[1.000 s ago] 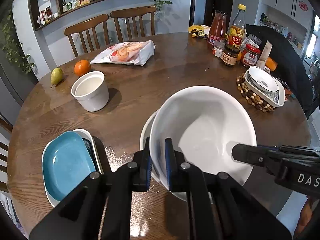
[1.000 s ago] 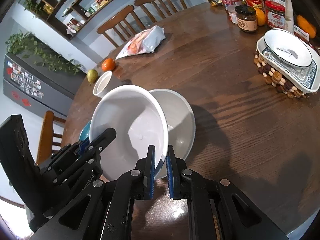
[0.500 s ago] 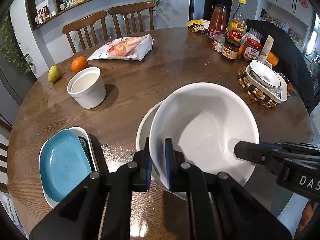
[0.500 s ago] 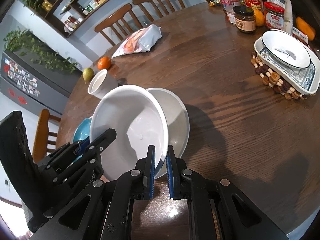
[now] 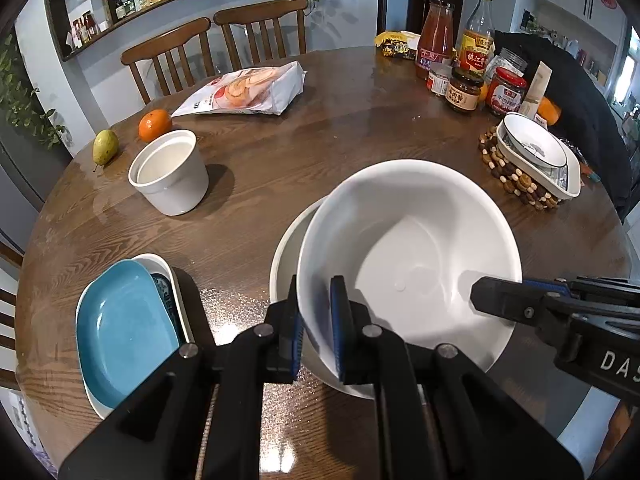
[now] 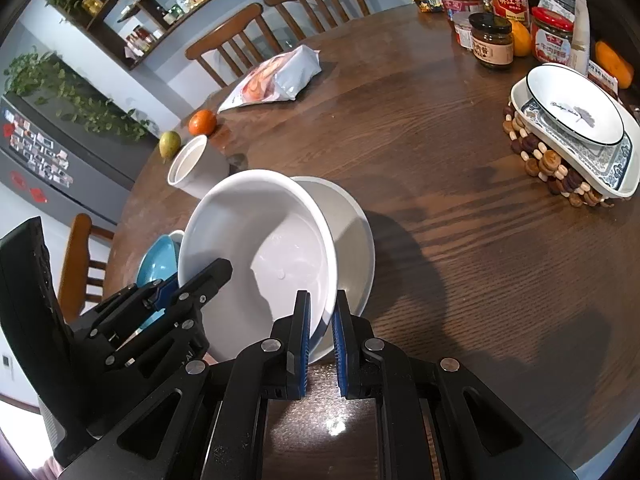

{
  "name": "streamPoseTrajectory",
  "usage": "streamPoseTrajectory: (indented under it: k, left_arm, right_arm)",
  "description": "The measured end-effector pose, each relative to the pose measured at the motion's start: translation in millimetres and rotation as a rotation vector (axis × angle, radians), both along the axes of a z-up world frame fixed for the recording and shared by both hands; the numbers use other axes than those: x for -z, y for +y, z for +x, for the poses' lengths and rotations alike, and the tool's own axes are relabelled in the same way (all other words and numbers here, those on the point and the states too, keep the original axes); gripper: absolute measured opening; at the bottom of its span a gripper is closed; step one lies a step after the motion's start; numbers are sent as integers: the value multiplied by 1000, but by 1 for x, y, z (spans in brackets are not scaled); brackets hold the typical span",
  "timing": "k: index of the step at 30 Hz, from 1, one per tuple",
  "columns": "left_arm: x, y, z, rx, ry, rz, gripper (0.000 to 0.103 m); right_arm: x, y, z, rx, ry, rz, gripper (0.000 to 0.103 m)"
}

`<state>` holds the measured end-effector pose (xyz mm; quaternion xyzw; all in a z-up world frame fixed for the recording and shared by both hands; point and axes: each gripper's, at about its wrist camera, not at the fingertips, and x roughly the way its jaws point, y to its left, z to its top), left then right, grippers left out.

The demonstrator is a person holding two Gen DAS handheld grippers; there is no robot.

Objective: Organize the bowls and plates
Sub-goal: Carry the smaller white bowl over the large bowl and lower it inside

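Little has changed over the last sec: on the round worktop (image 5: 360,120) the big white bowl (image 5: 412,256) still hangs tilted over the shallower white bowl (image 5: 286,256) under it at 9 o'clock, not yet nested. Left gripper (image 5: 316,320) & right gripper (image 6: 322,320) each keep jaws nearly closed, pinching the big bowl's near rim. Blue plate (image 5: 120,332) stack waits at 8 o'clock, so stacking prob. comes next.

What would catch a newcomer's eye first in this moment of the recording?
The big white bowl at the near middle of the round wooden table, tilted over a second white bowl, with the left tool and right tool each clamped on its rim. Next, the blue plate stacked at the near left edge, and the cluster of jars and bottles at the far right.
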<state>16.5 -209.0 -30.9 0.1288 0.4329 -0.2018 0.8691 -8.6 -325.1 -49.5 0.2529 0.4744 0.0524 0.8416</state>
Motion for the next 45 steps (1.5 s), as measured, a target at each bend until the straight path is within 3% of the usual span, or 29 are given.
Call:
streamPoseTrajectory:
  k: [45]
  left_arm:
    - [18, -6, 9, 17, 36, 58, 14]
  right_arm:
    - [7, 10, 12, -14, 41, -85, 14]
